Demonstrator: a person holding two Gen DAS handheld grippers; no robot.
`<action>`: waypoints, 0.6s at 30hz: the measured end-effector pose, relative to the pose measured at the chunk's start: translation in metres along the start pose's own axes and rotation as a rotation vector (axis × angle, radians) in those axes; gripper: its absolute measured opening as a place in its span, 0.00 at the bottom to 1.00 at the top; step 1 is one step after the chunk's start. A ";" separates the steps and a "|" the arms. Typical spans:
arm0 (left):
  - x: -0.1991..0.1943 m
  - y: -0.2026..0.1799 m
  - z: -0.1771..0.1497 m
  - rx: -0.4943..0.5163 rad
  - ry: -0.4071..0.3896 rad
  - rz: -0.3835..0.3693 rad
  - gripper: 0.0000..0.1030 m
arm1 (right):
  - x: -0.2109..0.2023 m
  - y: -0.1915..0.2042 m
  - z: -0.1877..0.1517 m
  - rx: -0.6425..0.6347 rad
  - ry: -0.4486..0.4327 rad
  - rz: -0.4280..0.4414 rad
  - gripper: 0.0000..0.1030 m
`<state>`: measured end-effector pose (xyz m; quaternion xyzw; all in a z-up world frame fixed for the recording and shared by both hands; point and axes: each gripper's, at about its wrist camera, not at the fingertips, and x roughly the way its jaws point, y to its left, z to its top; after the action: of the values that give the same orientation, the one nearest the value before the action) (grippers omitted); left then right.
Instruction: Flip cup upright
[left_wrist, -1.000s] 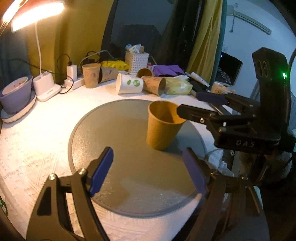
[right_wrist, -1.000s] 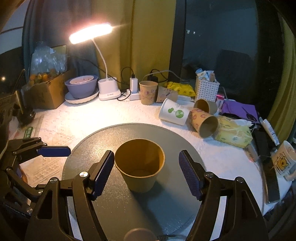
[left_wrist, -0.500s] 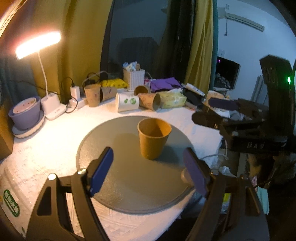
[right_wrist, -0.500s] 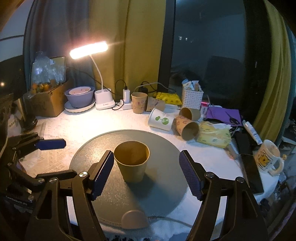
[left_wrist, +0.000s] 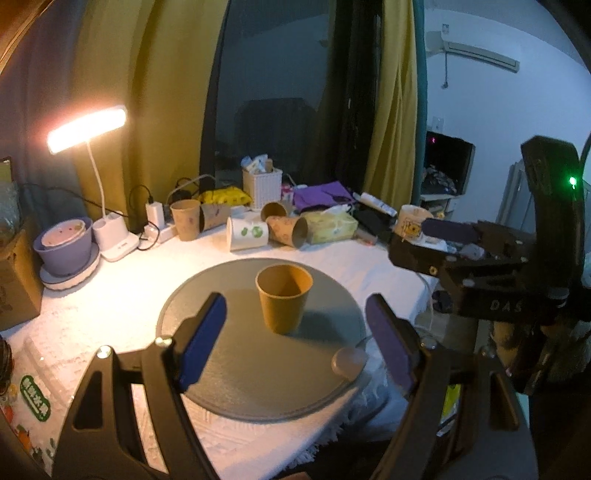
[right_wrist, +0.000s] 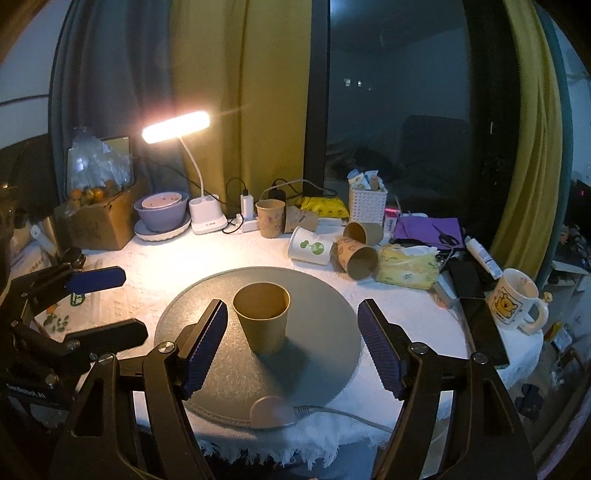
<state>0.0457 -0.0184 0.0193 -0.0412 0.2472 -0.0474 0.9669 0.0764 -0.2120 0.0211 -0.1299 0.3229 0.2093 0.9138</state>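
A plain brown paper cup stands upright, mouth up, near the middle of a round grey mat. It also shows in the right wrist view on the mat. My left gripper is open and empty, held back from the cup over the mat's near side. My right gripper is open and empty, also held back from the cup, which sits between and beyond its fingers. The right gripper shows at the right of the left wrist view, and the left gripper at the left of the right wrist view.
Several paper cups lie and stand at the back. A lit desk lamp, a purple bowl, a white basket, a tissue pack and a mug ring the table. A small round puck with a cable sits on the mat's near edge.
Both grippers have drawn back and up from the cup, so it looks smaller and farther. The cup stays upright in the same spot on the mat.
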 end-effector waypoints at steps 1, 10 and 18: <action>-0.006 -0.002 0.001 0.001 -0.018 0.004 0.77 | -0.004 0.000 0.000 0.001 -0.006 -0.002 0.74; -0.034 -0.018 0.006 0.017 -0.100 0.022 0.84 | -0.035 0.003 0.004 0.004 -0.060 -0.004 0.74; -0.057 -0.027 0.009 0.022 -0.177 0.031 0.85 | -0.063 0.010 0.008 -0.016 -0.106 -0.003 0.74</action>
<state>-0.0021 -0.0383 0.0570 -0.0307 0.1610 -0.0313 0.9860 0.0319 -0.2188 0.0663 -0.1264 0.2722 0.2172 0.9288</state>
